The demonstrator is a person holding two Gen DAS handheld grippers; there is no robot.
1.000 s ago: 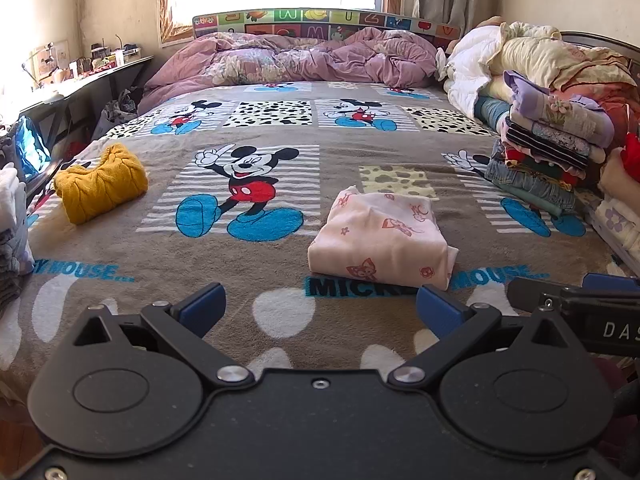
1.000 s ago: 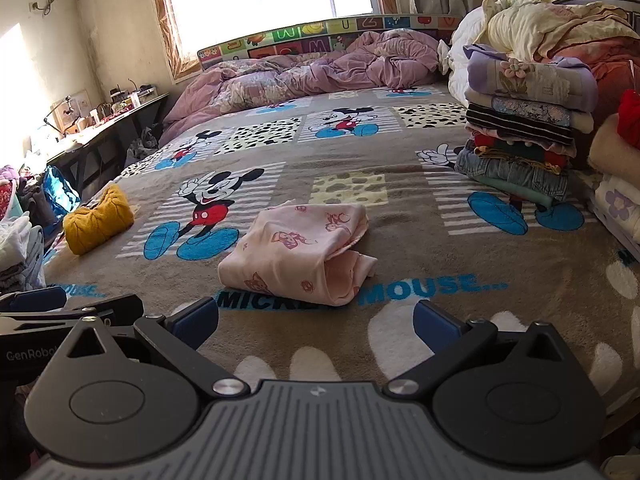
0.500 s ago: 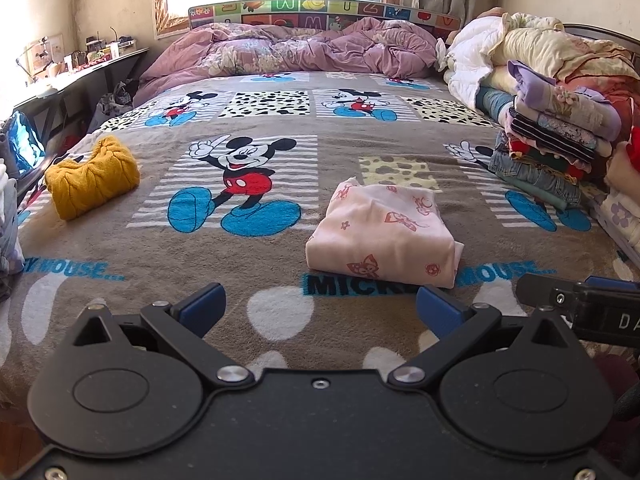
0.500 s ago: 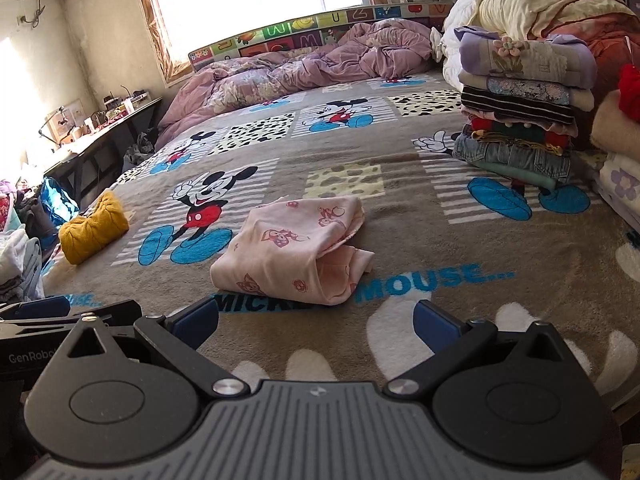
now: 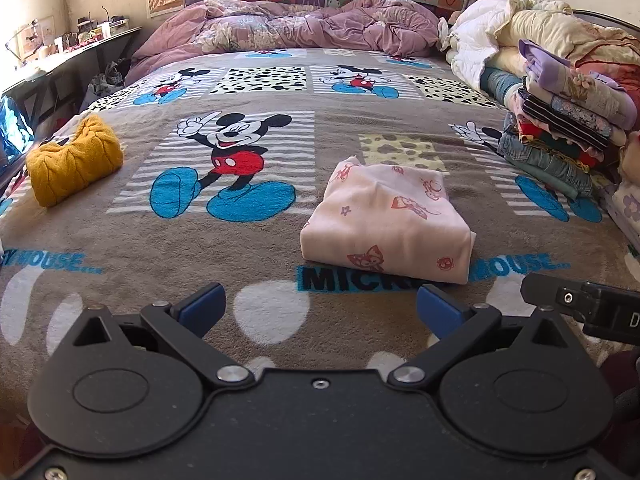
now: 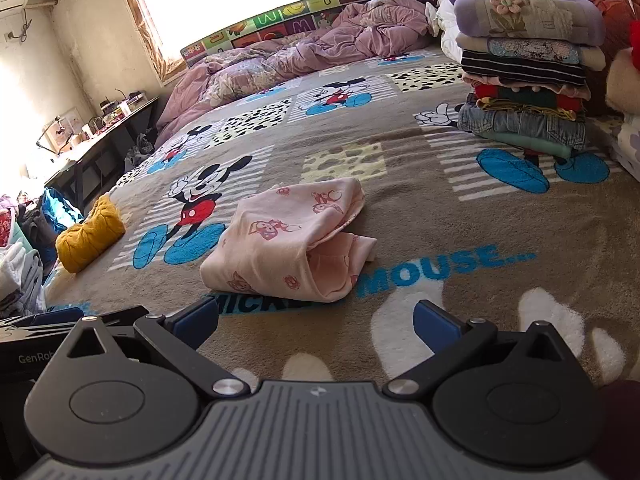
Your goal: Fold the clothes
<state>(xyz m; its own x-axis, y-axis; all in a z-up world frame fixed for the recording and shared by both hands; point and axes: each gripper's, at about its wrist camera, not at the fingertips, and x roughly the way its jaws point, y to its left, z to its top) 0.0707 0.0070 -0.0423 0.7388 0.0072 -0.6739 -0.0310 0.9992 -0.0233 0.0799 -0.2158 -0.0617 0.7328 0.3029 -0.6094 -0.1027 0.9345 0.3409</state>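
Note:
A folded pink printed garment lies on the Mickey Mouse blanket near the bed's front edge; it also shows in the right wrist view. My left gripper is open and empty, just short of the garment's near edge. My right gripper is open and empty, also just short of the garment. Each gripper shows at the edge of the other's view.
A folded mustard knit lies at the bed's left. A tall stack of folded clothes stands at the right. A crumpled purple duvet lies at the headboard. A desk stands left of the bed.
Both grippers have moved closer to the pink garment, which looks larger now. The right view has tilted. Both stay open.

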